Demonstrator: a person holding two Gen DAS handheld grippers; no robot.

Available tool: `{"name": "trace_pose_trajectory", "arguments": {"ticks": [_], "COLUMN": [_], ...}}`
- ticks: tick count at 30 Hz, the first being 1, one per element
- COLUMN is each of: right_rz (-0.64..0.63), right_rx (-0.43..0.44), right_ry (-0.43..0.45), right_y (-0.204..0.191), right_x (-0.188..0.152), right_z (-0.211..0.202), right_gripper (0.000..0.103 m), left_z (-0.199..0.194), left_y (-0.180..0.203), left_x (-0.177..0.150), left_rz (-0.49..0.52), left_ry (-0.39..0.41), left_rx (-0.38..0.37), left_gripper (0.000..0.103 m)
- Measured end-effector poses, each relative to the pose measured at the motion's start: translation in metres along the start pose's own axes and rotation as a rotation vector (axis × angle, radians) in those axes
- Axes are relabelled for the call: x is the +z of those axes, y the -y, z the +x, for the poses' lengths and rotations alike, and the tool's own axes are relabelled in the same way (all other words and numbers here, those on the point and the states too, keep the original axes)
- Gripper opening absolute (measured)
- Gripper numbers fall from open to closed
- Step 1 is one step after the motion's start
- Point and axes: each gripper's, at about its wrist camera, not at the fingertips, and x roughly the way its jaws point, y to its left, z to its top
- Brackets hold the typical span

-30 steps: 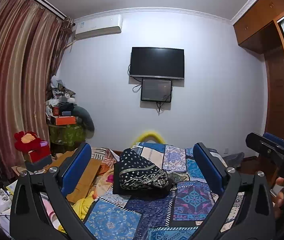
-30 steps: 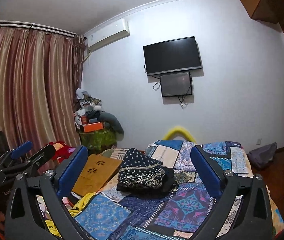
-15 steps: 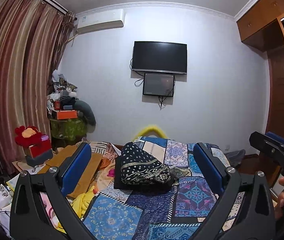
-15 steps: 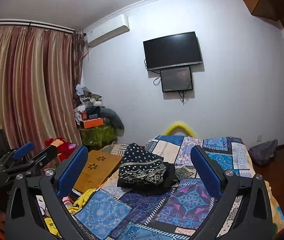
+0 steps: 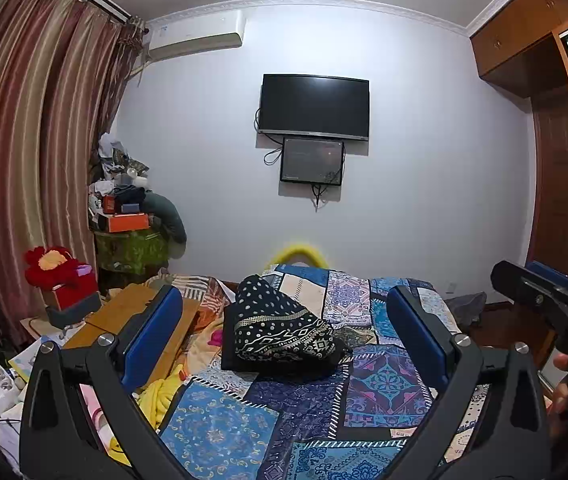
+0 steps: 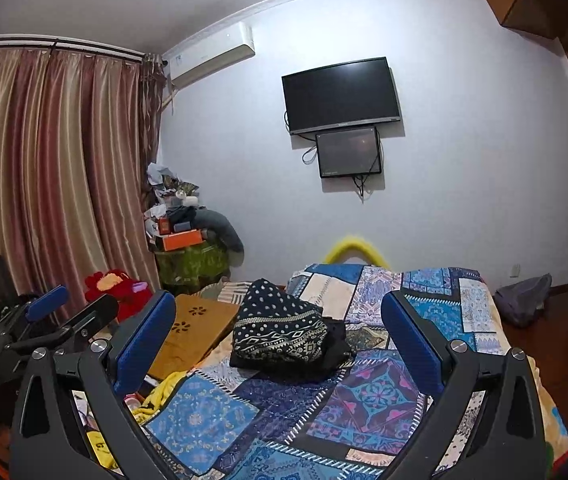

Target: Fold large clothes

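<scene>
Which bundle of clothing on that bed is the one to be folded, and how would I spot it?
Start at the bed with the blue patchwork quilt below the wall television. Around the middle of the quilt sits a dark folded pile. Its top garment is black with white dots and a zigzag border, unlike the yellow cloth at the bed's left edge.
</scene>
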Motion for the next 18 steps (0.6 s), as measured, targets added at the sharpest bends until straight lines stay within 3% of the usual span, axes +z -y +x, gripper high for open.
{"name": "trace_pose_trajectory", "arguments": {"ticks": [18], "right_rz": [0.015], "right_rx": [-0.01], "right_ry": [-0.017], "right_y": [0.008], "right_x": [-0.0009], "right_z": [-0.0005], "right_gripper": [0.102], "left_z": [0.0044], "left_y": [0.0049], "left_x": [-0.0027], "left_rz": [0.0], "left_ry": [-0.014], "left_rx": [-0.029], "left_gripper": [0.102]}}
